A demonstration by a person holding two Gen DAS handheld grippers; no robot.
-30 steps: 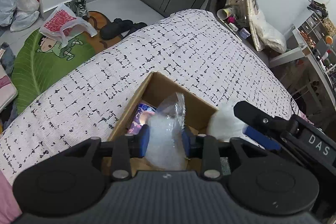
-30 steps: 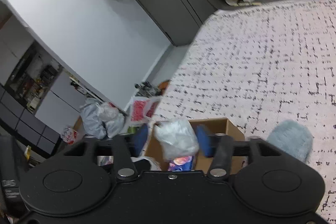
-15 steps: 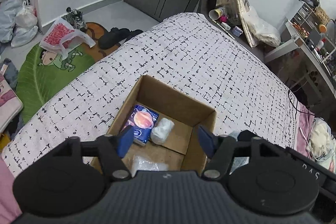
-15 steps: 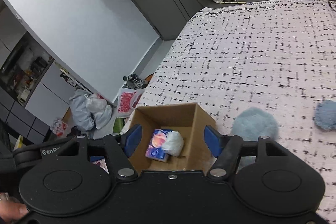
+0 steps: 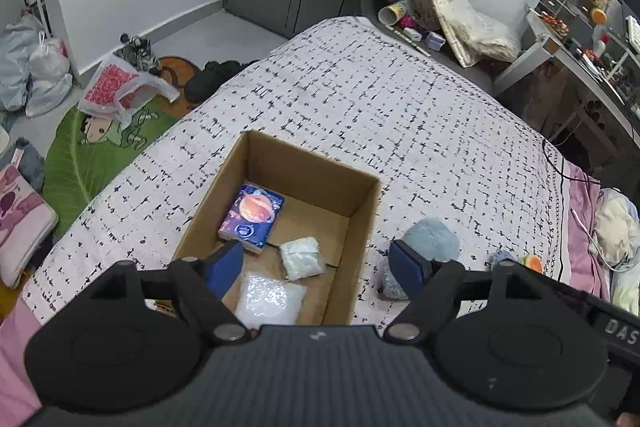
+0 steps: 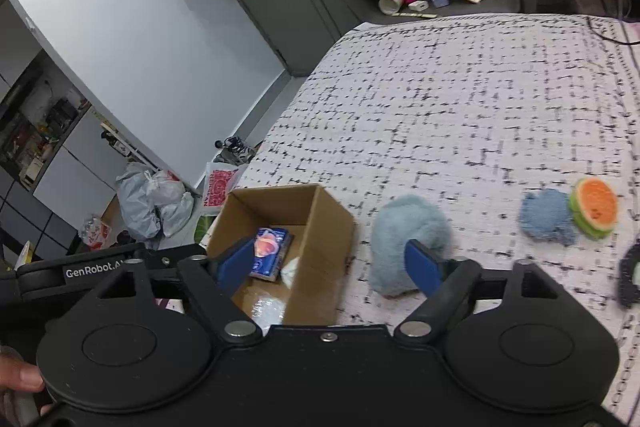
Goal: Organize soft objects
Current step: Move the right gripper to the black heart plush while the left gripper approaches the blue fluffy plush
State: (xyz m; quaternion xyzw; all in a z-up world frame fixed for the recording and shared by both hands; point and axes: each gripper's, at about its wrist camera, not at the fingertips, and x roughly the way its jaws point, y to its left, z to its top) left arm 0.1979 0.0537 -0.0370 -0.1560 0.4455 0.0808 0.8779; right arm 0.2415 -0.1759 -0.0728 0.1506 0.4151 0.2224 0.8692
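- The cardboard box (image 5: 362, 215) sits open-topped on the bed's speckled white cover (image 5: 400, 115), just below the centre of the left wrist view; its long axis runs from lower left to upper right, and its walls are plain brown corrugated board.
- Inside it, a flat rectangular packet with a planet print (image 5: 252, 213) lies against the left wall, its long side following the box.
- Just right of and below that packet is a small crumpled white bundle (image 5: 301, 258), soft and lumpy.
- Nearest the lower edge of the box is a clear plastic pouch (image 5: 269, 301), glossy and crinkled, lying flat.
- A fluffy pale blue plush (image 6: 408, 239) rests on the cover just right of the box, rounded and furry.
- Farther right in the right wrist view lie a smaller blue nubby cloth (image 6: 546, 223) and, touching it, a round orange-and-green sponge shaped like a fruit slice (image 6: 594, 207).
- The left gripper (image 5: 320, 267) hangs over the box with its blue pads spread wide, grasping nothing.
- The right gripper (image 6: 330, 263) is likewise released, its pads straddling the box's right wall and the plush.
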